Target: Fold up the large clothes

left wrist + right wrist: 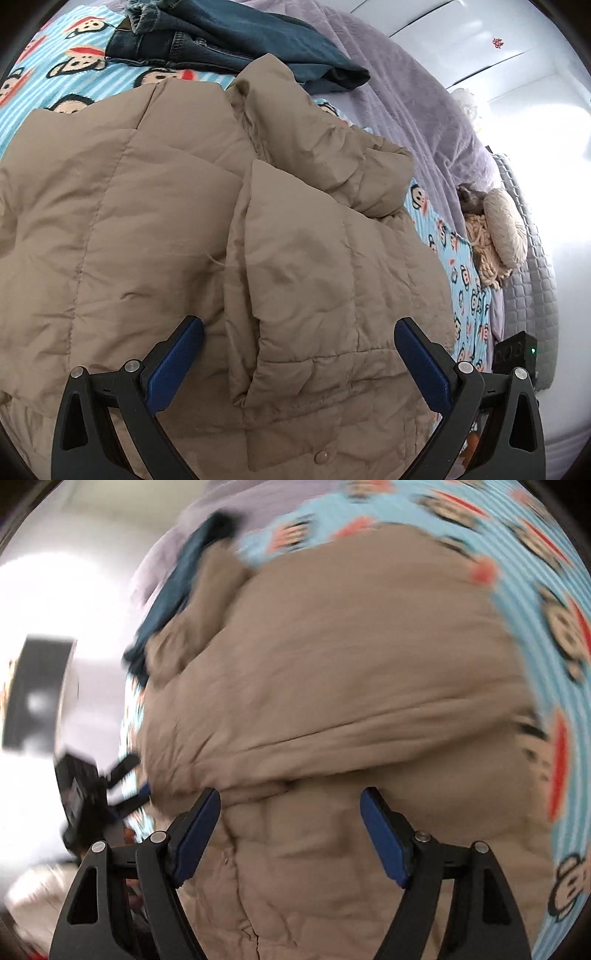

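A tan padded jacket is spread on the monkey-print sheet, with one sleeve already laid across the body toward 12 o'clock. Dark jeans lie beyond it at 12 o'clock. The left gripper is held spread above the sleeve, and nothing is pinched. The right gripper is also spread over the jacket; its view is blurred. The step is judged to be between folds: next, an edge must be pinched and carried across

Soft cloth under your matt plastic grippers.
Your puffer jacket is matt, quilted, creased fabric; the jeans are coarse denim, the purple blanket plush.
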`<act>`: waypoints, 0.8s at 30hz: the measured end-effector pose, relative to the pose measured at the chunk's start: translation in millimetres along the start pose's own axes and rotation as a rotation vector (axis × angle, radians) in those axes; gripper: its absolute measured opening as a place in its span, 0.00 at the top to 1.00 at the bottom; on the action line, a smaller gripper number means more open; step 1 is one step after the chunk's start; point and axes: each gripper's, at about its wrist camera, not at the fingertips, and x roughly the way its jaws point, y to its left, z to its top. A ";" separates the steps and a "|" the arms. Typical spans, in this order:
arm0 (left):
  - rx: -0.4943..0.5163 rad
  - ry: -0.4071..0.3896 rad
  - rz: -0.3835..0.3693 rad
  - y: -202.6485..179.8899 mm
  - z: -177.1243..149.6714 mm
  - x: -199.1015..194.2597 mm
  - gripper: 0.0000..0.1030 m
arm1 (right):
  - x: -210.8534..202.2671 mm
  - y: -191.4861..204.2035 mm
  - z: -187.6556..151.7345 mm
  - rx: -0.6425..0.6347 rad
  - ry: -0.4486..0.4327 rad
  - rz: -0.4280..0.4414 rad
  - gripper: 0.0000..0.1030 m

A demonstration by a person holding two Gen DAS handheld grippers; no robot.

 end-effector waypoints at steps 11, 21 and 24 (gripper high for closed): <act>0.061 -0.010 0.134 2.4 -24.1 -4.1 0.84 | -14.9 -30.2 32.1 0.037 -0.115 -0.013 0.89; 0.164 -0.086 0.412 -7.0 -24.1 -55.4 0.58 | 4.5 -33.3 25.9 0.019 -0.089 -0.048 0.89; 0.189 -0.131 0.369 -24.8 -6.5 -61.4 0.58 | 7.6 -20.4 22.8 -0.032 -0.085 -0.084 0.89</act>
